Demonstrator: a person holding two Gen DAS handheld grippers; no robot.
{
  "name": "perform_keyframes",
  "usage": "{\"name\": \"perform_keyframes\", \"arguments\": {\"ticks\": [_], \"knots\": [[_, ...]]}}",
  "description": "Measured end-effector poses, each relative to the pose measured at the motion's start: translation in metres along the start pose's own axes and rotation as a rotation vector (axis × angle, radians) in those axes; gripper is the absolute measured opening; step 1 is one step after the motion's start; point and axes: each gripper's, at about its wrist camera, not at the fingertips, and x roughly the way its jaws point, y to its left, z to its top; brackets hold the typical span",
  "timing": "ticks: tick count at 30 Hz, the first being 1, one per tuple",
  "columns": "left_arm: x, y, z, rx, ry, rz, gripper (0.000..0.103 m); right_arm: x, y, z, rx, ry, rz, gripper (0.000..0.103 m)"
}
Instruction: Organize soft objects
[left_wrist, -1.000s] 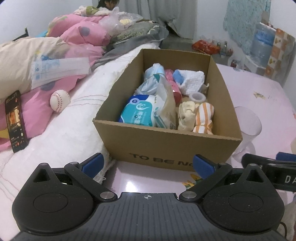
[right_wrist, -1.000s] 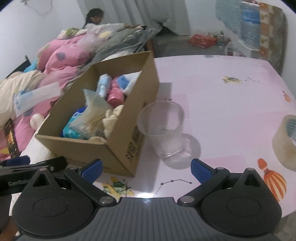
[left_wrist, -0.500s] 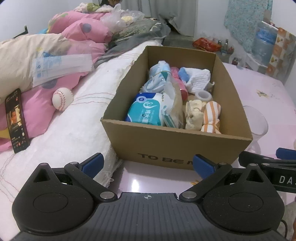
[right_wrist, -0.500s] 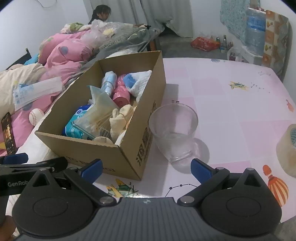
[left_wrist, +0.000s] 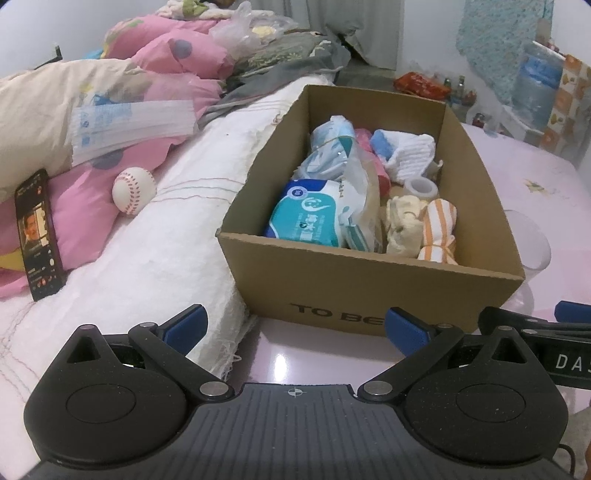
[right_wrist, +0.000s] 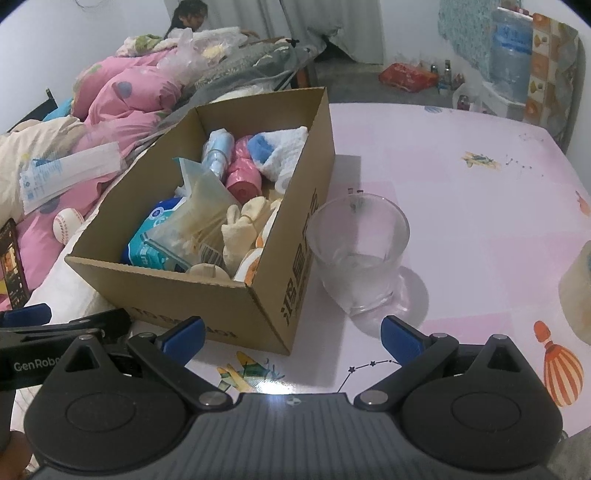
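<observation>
An open brown cardboard box (left_wrist: 354, 291) stands on the pink patterned table (right_wrist: 461, 177), its left side against the white bed (left_wrist: 155, 251). Inside lie a blue wet-wipe pack (left_wrist: 308, 216), a cream cloth bundle (left_wrist: 402, 225), an orange-striped rolled cloth (left_wrist: 439, 230) and a white-and-blue towel (right_wrist: 282, 151). A clear plastic cup (right_wrist: 360, 251) stands just right of the box. The left hand-held gripper (left_wrist: 295, 326) and the right hand-held gripper (right_wrist: 293, 334) both hover near the box, jaws spread, grasping nothing.

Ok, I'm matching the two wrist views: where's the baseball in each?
Left wrist: baseball left of centre, on the pink bedding, left of the box.
Right wrist: baseball at the far left edge, left of the box.
Shared landmark: the box.
</observation>
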Motion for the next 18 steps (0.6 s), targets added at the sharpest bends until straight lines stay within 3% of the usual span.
{"name": "perform_keyframes", "arguments": {"ticks": [18], "knots": [[0.0083,0.0022,-0.0020,0.005,0.044,0.000,0.102,0.0064,-0.0001,-0.0020,-0.001,0.043,-0.016,0.048]]}}
